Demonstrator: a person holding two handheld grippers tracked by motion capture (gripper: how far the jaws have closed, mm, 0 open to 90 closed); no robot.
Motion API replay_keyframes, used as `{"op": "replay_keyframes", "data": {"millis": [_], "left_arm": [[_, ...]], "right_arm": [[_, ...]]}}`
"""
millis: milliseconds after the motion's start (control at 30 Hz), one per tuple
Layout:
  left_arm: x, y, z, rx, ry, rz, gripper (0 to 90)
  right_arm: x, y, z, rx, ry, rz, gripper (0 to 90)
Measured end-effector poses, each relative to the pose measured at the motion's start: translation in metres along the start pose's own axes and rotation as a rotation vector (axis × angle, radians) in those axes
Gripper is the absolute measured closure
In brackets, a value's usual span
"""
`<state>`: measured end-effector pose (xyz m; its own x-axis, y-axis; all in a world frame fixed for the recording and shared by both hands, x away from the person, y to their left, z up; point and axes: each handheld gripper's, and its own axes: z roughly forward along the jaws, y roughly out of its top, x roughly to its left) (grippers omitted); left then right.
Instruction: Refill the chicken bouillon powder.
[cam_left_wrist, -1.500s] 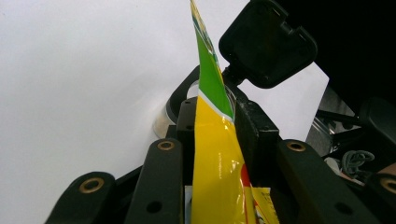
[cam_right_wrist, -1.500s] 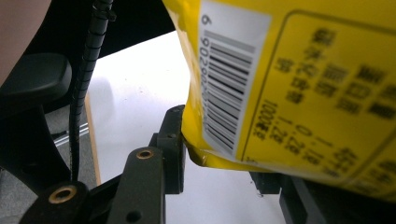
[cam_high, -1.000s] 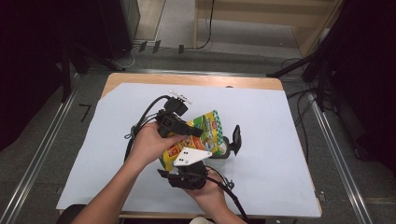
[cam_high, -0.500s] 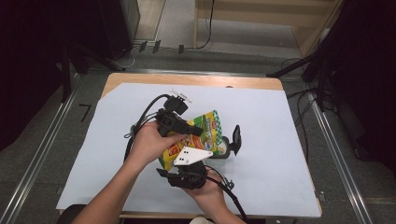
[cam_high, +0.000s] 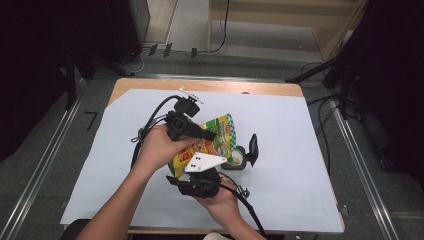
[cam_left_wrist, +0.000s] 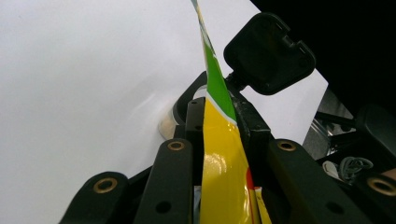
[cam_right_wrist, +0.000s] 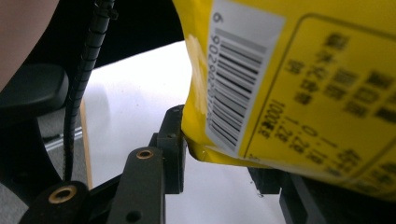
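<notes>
A yellow and green snack bag (cam_high: 220, 131) is held up above the white sheet between both grippers. My left gripper (cam_high: 209, 136) comes from the upper left and is shut on the bag's thin edge (cam_left_wrist: 219, 140); its black fingers (cam_left_wrist: 195, 121) squeeze the foil flat. My right gripper (cam_high: 196, 169), under its grey plate, reaches up from below and is shut on the bag's lower corner (cam_right_wrist: 280, 93), near the barcode. One of its fingers (cam_right_wrist: 173, 144) touches the foil. A small round jar (cam_high: 236, 159) with its black hinged lid (cam_high: 253, 149) standing open sits just right of the bag.
The white sheet (cam_high: 300, 150) covers a wooden table (cam_high: 210, 86). Cables trail from both grippers over the sheet's left and front. Metal rails run along both sides of the table. The sheet's right half is bare.
</notes>
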<state>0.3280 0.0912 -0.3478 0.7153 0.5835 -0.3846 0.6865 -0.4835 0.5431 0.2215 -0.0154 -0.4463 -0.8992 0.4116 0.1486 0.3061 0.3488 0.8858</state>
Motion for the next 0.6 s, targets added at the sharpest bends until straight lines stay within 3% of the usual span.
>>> {"op": "replay_keyframes", "data": {"millis": [600], "left_arm": [[-0.0088, 0.0009, -0.0014, -0.017, -0.017, 0.019, 78.0]], "right_arm": [[-0.0032, -0.002, 0.0029, -0.005, 0.003, 0.006, 64.4]]}}
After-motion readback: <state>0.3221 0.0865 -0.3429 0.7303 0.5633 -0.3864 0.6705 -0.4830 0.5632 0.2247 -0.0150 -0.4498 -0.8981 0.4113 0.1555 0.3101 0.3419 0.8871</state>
